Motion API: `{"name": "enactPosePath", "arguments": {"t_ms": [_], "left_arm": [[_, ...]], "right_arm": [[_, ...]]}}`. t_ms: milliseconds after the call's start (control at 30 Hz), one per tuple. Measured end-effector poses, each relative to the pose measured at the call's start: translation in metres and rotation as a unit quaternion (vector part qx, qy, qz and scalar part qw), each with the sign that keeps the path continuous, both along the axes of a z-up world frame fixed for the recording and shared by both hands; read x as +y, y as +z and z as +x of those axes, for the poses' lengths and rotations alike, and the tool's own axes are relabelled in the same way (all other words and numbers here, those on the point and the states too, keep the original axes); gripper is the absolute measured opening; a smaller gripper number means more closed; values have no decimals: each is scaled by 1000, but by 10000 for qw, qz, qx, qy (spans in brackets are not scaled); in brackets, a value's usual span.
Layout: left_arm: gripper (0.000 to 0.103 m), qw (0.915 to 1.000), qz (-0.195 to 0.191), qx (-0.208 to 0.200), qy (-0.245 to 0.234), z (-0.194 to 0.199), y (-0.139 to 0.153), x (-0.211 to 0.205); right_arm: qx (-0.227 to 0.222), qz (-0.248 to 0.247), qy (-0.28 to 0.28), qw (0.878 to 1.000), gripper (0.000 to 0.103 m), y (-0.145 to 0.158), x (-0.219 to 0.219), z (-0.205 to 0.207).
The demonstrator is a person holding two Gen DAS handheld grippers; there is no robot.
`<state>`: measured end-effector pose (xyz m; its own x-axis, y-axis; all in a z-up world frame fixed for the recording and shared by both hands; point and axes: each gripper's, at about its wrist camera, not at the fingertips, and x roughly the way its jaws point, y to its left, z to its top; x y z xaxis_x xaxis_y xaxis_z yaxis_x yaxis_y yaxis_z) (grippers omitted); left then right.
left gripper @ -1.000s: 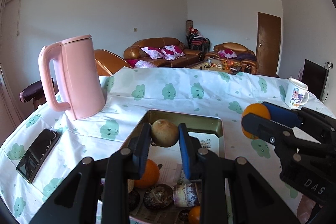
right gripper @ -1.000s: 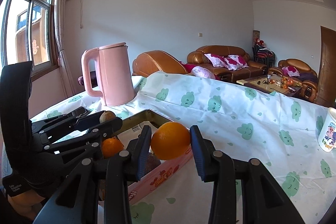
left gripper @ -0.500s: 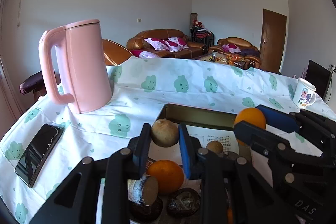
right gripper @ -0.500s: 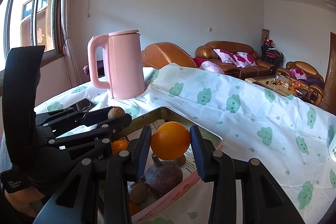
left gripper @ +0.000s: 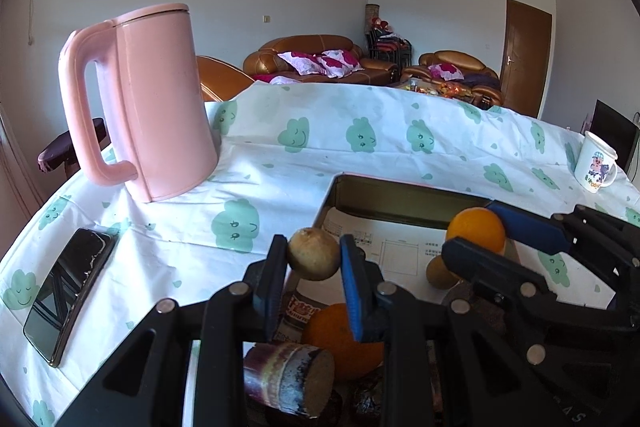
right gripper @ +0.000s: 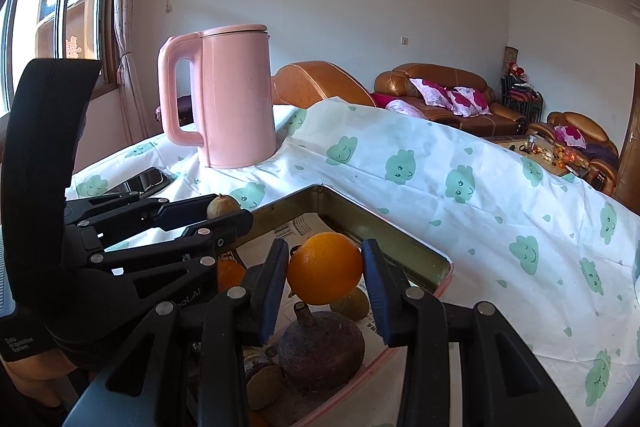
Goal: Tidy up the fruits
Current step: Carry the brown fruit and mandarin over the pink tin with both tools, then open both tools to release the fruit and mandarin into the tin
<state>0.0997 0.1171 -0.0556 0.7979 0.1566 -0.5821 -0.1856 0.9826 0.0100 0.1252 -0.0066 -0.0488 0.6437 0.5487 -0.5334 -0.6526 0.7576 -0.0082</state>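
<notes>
- left wrist view: the left gripper (left gripper: 313, 259) clamps a small brown fruit (left gripper: 313, 253) above the tin tray (left gripper: 384, 193), over the near fruit pile.
- right wrist view: the right gripper (right gripper: 325, 277) pinches an orange (right gripper: 324, 268) over the tray's interior; placing step, and next it likely needs lowering onto a free patch before releasing.

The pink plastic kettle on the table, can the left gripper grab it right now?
Probably not. The left gripper is already shut on a small brown round fruit, so its jaws are full. The path across the cloud-print tablecloth to the pink plastic kettle looks open.
</notes>
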Motion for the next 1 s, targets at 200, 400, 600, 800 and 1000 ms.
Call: {"name": "enactPosePath", "arguments": {"t_ms": [200, 400, 600, 800, 1000], "left_arm": [[28, 9995, 207, 239, -38, 10, -4, -5], [28, 9989, 340, 327, -80, 13, -4, -8], [36, 9992, 259, 269, -117, 10, -4, -6], [71, 9996, 224, 165, 18, 3, 0, -5], [91, 9999, 119, 5, 27, -10, 8, -3]], "right_arm": [[178, -194, 3, 9997, 40, -9, 4, 9], [335, -192, 27, 9993, 41, -11, 3, 13], [468, -84, -118, 9988, 55, -12, -7, 13], [404, 95, -205, 9989, 61, -8, -18, 6], [259, 192, -342, 9989, 69, 0, -30, -3]]}}
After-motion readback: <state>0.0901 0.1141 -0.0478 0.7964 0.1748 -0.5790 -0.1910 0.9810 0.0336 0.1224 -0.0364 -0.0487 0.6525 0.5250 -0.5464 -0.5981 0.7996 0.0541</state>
